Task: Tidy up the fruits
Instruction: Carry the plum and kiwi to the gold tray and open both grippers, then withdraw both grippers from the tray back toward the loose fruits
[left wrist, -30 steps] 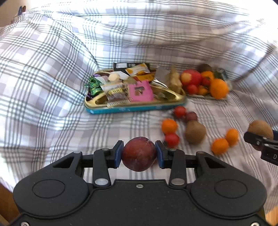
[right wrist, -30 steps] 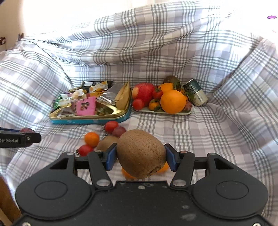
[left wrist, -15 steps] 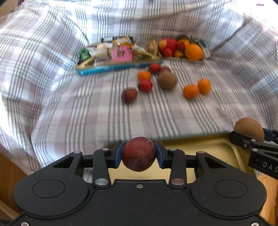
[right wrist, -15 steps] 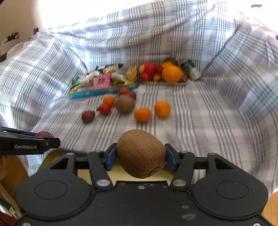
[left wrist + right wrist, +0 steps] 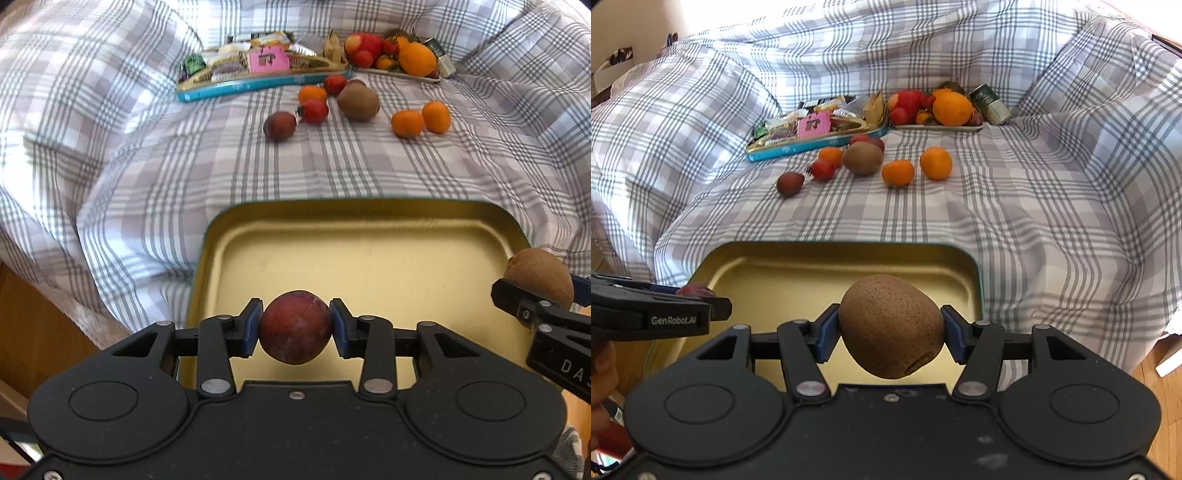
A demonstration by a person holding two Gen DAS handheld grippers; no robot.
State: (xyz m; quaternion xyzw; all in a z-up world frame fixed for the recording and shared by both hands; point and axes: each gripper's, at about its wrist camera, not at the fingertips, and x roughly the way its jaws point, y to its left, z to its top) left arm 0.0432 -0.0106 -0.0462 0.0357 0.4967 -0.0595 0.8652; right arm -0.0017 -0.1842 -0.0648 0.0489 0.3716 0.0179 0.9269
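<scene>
My left gripper point(image 5: 295, 326) is shut on a dark red plum point(image 5: 295, 325) and holds it over the near part of an empty gold tin tray point(image 5: 369, 251). My right gripper point(image 5: 890, 328) is shut on a brown kiwi point(image 5: 890, 325) over the same tray point(image 5: 775, 273), to the right of the left one; the kiwi also shows in the left wrist view point(image 5: 537, 273). Loose fruit lies farther back on the checked cloth: a plum point(image 5: 790, 183), a kiwi point(image 5: 862, 157), tomatoes point(image 5: 823, 169) and small oranges point(image 5: 935, 163).
At the back stand a blue-rimmed tin of wrapped snacks point(image 5: 812, 129) and a plate of apple, orange and tomatoes point(image 5: 934, 107), with a can point(image 5: 991, 105) beside it. The cloth rises in folds on both sides. Wooden floor point(image 5: 1160, 391) lies right of the bed edge.
Both grippers have drawn back toward me with their fruit. The gold tray has come fully into view beneath them, and the loose fruit looks farther away.
</scene>
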